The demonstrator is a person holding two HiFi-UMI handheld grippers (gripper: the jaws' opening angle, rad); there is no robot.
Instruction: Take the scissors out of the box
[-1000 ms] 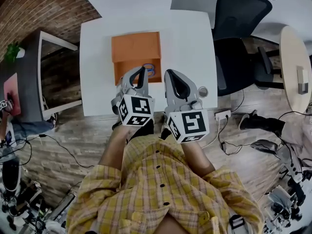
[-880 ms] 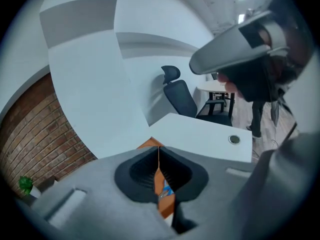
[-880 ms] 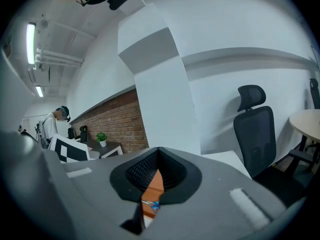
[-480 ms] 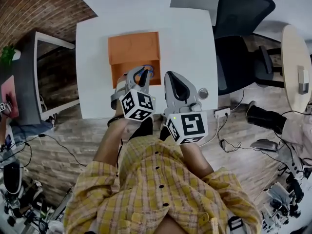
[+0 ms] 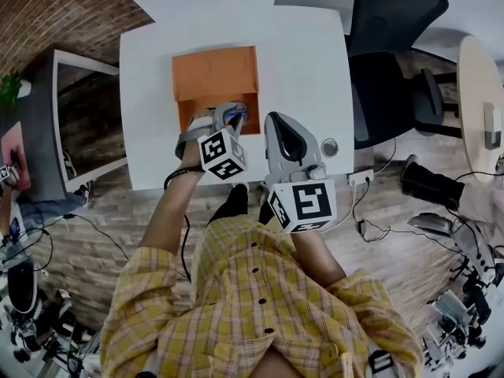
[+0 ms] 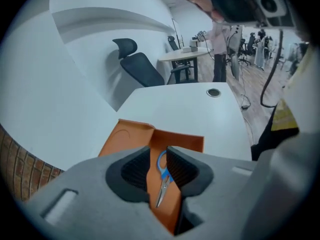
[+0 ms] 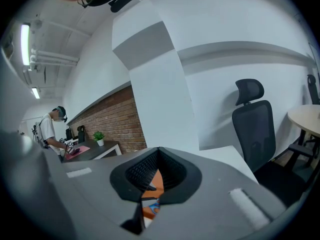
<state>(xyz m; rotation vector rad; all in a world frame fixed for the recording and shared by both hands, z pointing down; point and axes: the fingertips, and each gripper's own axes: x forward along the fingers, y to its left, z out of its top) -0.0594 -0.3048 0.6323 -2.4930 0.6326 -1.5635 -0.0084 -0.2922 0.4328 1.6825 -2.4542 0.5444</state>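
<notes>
Table: white table (image 5: 307, 69), seen from above in the head view; it bears the box near its near edge.
Person: in a yellow checked shirt (image 5: 260, 305), standing at the table's near edge, with a gripper in each hand.
Chair: black office chair (image 5: 390, 53) at the table's right side, apart from both grippers.
Box: orange box (image 5: 214, 73), open, its lid folded back on the far side; in the left gripper view its floor (image 6: 167, 204) shows between the jaws.
Left gripper: left gripper (image 5: 228, 110) is tilted steeply down over the near part of the box. Its jaws (image 6: 158, 156) stand apart and have just been opening. The scissors show in the gap between them but lie lower, on the box floor, and the pads do not press on them, so it has hold of nothing.
Right gripper: right gripper (image 5: 277, 120) hangs over the table just right of the box, nearly level. In the right gripper view its jaws (image 7: 158, 151) meet at the tips with nothing between them.
Scissors: scissors (image 6: 162, 176) with blue handles lie inside the box, blades toward the person, handles toward the lid; from above only a bit of blue (image 5: 237, 117) shows beside the left gripper's tip.
Grommet: round grommet (image 5: 329, 146) is set in the table, right of the right gripper.
</notes>
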